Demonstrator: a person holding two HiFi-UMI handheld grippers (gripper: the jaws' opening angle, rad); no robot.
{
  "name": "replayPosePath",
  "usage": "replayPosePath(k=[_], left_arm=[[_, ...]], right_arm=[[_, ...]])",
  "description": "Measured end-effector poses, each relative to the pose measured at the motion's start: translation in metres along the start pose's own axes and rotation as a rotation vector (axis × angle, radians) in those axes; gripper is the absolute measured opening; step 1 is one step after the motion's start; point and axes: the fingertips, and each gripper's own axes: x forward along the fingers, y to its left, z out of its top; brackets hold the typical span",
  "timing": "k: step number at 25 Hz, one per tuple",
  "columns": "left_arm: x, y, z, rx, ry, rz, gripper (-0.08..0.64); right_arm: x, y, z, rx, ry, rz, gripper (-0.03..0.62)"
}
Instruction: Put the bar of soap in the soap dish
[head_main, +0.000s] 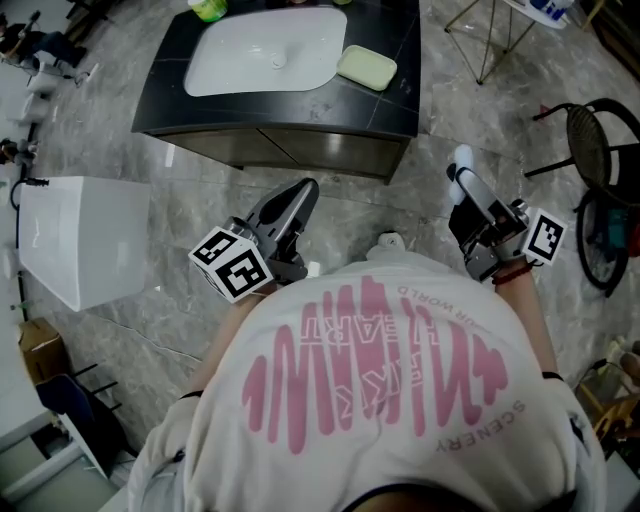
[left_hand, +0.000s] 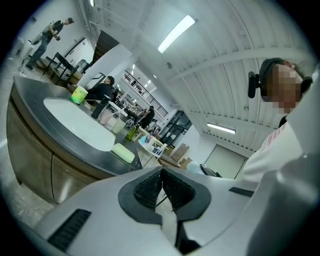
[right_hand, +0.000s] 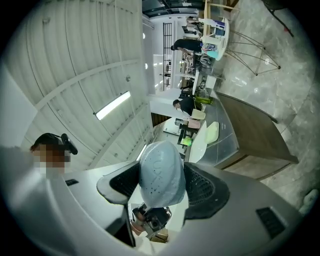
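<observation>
step: carrying, soap not yet delivered | right claw (right_hand: 161, 183) clamped on bar of soap (right_hand: 159, 165), a smooth pale oval, faintly embossed | left claw (left_hand: 162, 182) closed, ribbed pads touching, empty | soap dish (head_main: 367, 67), pale green rounded tray, probably plastic, on dark desk (head_main: 392, 108) beside white basin (head_main: 262, 50), well ahead | next: approach, lower soap flat into dish

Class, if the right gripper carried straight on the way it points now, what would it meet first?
Likely the counter near the dish: the right gripper, shut on the soap, points that way. Its height is unclear, so it might pass above.
</observation>
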Motion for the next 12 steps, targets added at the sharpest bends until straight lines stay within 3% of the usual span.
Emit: replayPosePath(k=[12], left_arm=[[0.054,-0.013,0.003,-0.002,-0.059,0.059,0.008]], right_arm=[[-0.004,-0.018,0.059,0.009,0.096,0.039,0.278]])
